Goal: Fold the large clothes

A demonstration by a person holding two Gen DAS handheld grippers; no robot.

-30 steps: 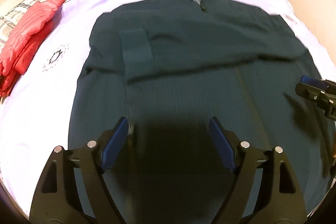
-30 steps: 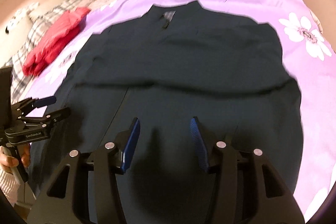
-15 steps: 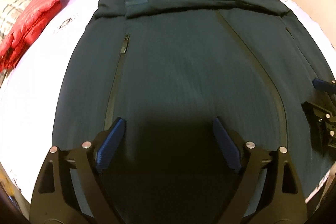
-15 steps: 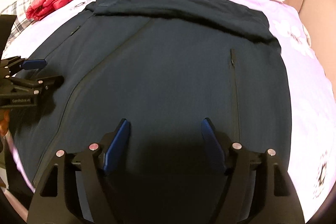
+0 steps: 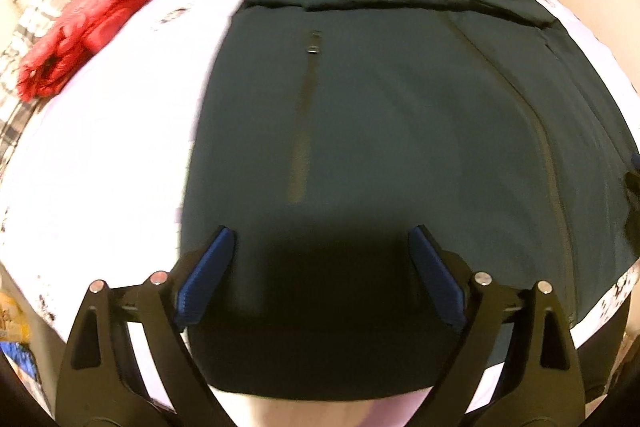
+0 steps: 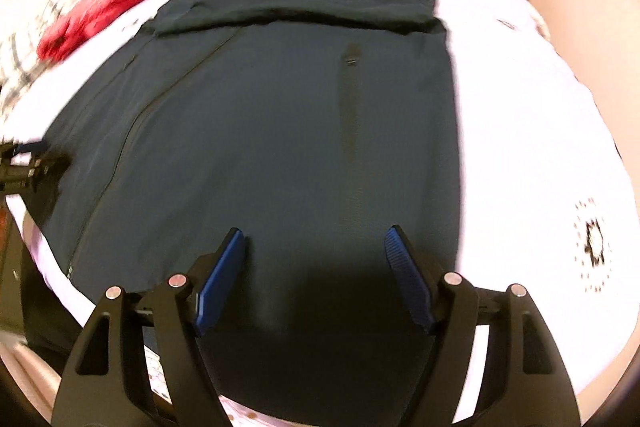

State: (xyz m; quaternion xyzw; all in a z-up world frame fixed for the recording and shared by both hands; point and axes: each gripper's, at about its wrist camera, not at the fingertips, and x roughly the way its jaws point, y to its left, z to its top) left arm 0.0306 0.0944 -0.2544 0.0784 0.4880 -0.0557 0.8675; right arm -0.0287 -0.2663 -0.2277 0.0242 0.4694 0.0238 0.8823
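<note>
L gripper [image 5: 320, 251] is seen at bottom centre of its view, fingers [image 5: 208, 275] spread wide, just been opening, nothing between. R gripper [image 6: 316, 247] is held likewise at bottom centre, fingers [image 6: 406, 279] apart, recently widened, nothing gripped.

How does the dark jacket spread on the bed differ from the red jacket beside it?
The dark jacket lies spread flat mid-bed, sleeves folded across its chest; the red jacket sits bunched at the edge, over a plaid blanket. The dark one looks smooth, the red one quilted. Neither is gripped.
</note>
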